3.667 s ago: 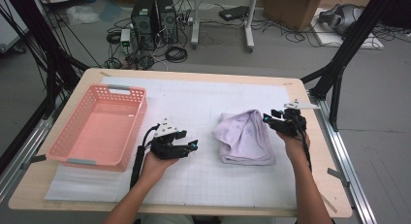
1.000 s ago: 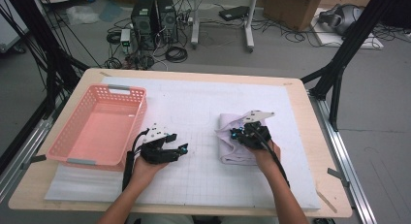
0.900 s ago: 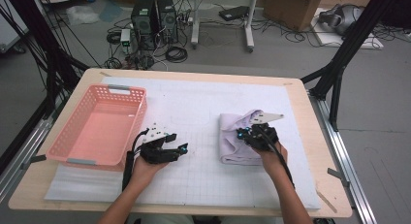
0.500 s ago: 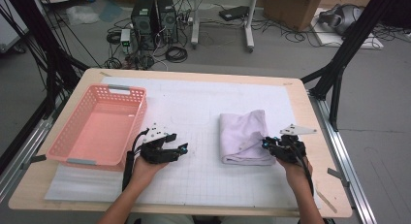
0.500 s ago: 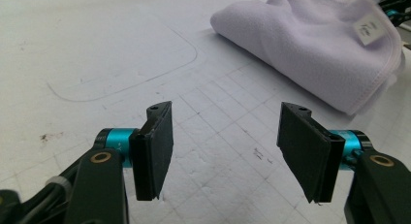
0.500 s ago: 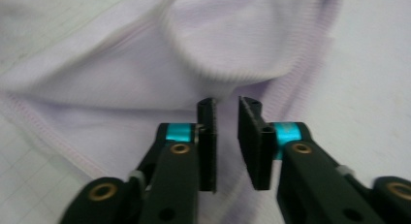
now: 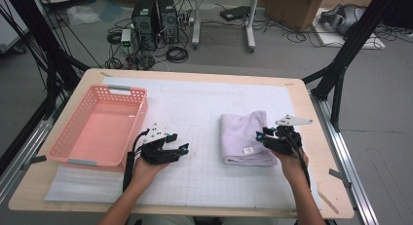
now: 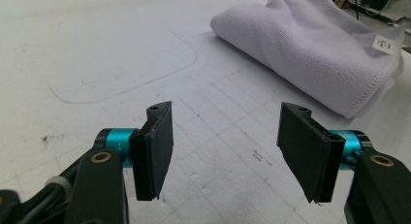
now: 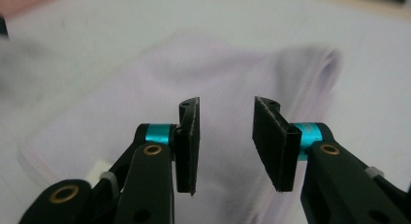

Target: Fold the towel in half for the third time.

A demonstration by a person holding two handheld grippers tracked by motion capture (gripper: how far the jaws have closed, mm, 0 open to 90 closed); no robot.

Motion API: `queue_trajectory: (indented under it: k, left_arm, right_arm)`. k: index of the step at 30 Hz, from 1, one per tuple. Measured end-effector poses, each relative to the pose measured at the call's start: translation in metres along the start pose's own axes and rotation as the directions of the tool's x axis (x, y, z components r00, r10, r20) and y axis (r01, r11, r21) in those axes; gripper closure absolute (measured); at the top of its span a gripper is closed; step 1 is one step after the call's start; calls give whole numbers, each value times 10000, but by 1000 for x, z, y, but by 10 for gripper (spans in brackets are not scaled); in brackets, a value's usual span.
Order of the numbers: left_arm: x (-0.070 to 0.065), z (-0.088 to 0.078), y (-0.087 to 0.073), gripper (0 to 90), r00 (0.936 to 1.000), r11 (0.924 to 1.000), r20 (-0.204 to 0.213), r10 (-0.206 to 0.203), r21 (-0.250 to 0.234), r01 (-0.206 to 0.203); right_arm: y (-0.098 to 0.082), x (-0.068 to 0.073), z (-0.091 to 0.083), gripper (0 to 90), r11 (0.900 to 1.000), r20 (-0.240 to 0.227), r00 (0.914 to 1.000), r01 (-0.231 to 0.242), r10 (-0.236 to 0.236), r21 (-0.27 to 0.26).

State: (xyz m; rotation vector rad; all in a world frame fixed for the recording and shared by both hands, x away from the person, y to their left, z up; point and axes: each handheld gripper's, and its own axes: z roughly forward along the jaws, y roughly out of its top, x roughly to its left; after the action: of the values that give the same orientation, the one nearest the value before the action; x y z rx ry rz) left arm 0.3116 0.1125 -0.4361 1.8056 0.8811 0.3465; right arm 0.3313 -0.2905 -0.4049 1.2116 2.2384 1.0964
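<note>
A folded lavender towel point(image 7: 245, 137) with a small white tag lies flat on the white mat, right of centre. My right gripper point(image 7: 264, 138) hovers at the towel's right edge; its jaws have just been opening and nothing is between them, as the right gripper view point(image 9: 225, 144) shows over the blurred towel point(image 9: 160, 83). My left gripper point(image 7: 182, 150) rests low on the mat left of the towel, open and empty; in the left gripper view point(image 8: 228, 151) the towel point(image 8: 310, 44) lies ahead at the upper right.
An empty pink plastic basket point(image 7: 73, 147) stands at the table's left side. The white gridded mat point(image 7: 195, 103) covers most of the wooden table. Black frame legs, computers and cables stand on the floor beyond the far edge.
My right gripper let go of the towel and drew back right, off the cloth to its right edge. The towel now lies folded flat. The left gripper stayed put.
</note>
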Motion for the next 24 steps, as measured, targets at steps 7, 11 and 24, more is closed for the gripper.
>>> queue_trajectory:
  k: [7,11,24]
  left_arm:
    - [1,-1,1,381,10000,10000,-30,12,-55,-13]
    - [1,-1,1,381,10000,10000,-48,4,-39,-5]
    - [0,0,0,381,10000,10000,12,2,-42,-2]
  right_arm:
    - [-32,-23,-1,633,9917,566,9959,-760,704,1035]
    - [-33,-26,-10,624,9915,446,9952,-915,877,927]
    - [16,-25,28,622,9990,691,9970,-367,350,236]
